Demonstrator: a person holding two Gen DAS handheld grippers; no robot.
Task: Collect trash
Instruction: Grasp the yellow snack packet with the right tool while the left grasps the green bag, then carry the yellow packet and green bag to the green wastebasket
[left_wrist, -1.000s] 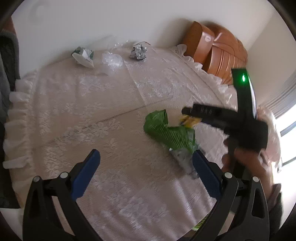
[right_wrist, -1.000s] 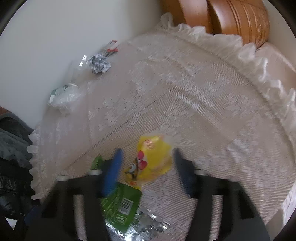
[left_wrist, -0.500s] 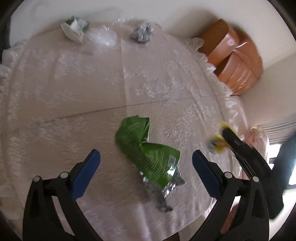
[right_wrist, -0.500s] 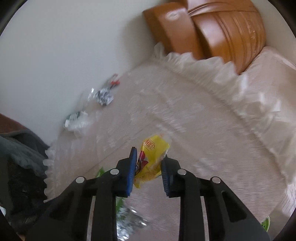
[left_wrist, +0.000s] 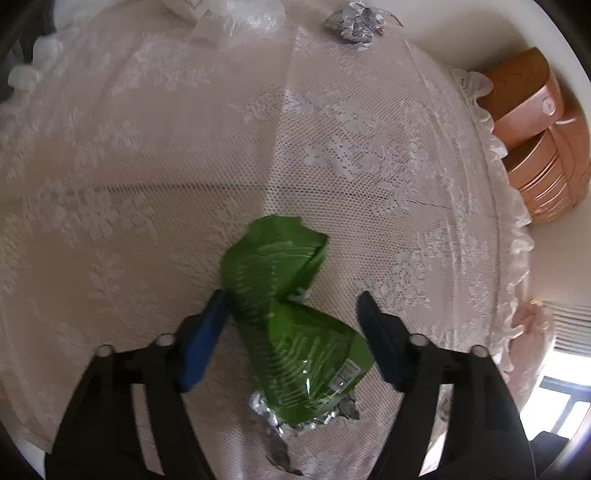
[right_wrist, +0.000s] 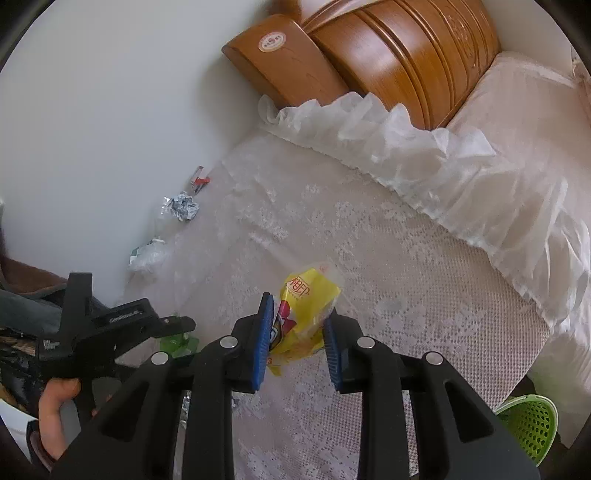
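green wrapper (left_wrist: 288, 314) | between left hand-held gripper (left_wrist: 291, 310) pads, closing

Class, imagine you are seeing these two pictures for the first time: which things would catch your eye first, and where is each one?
The green bag stands out first, lying on the lace cloth between the fingers of the left gripper, which have just been closing around it. Next comes the yellow wrapper, pinched in the right gripper above the cloth. A green basket peeks in at the lower right, below the cloth's edge.
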